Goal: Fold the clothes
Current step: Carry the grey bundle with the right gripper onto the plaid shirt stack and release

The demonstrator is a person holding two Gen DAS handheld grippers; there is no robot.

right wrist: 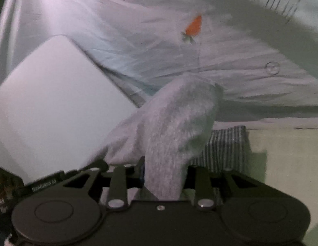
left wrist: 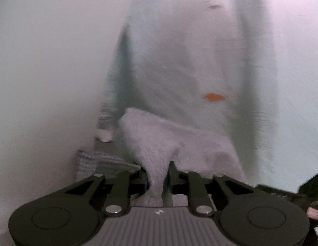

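Observation:
A light grey fuzzy garment (left wrist: 179, 141) runs forward from my left gripper (left wrist: 158, 170), whose fingers are shut on a bunched corner of it. In the right wrist view the same grey garment (right wrist: 175, 114) rises in a thick fold out of my right gripper (right wrist: 165, 164), which is shut on it; the cloth fills the whole gap between the fingers. Both views are blurred. The fingertips of both grippers are mostly hidden by the cloth.
Under the garment lies a pale sheet (right wrist: 230, 47) printed with small orange carrots (right wrist: 193, 26), also seen as the pale sheet (left wrist: 200, 51) with an orange carrot (left wrist: 214, 97). A white flat pillow-like block (right wrist: 52, 102) is at the left. A grey striped folded cloth (right wrist: 226, 149) lies right of the gripper.

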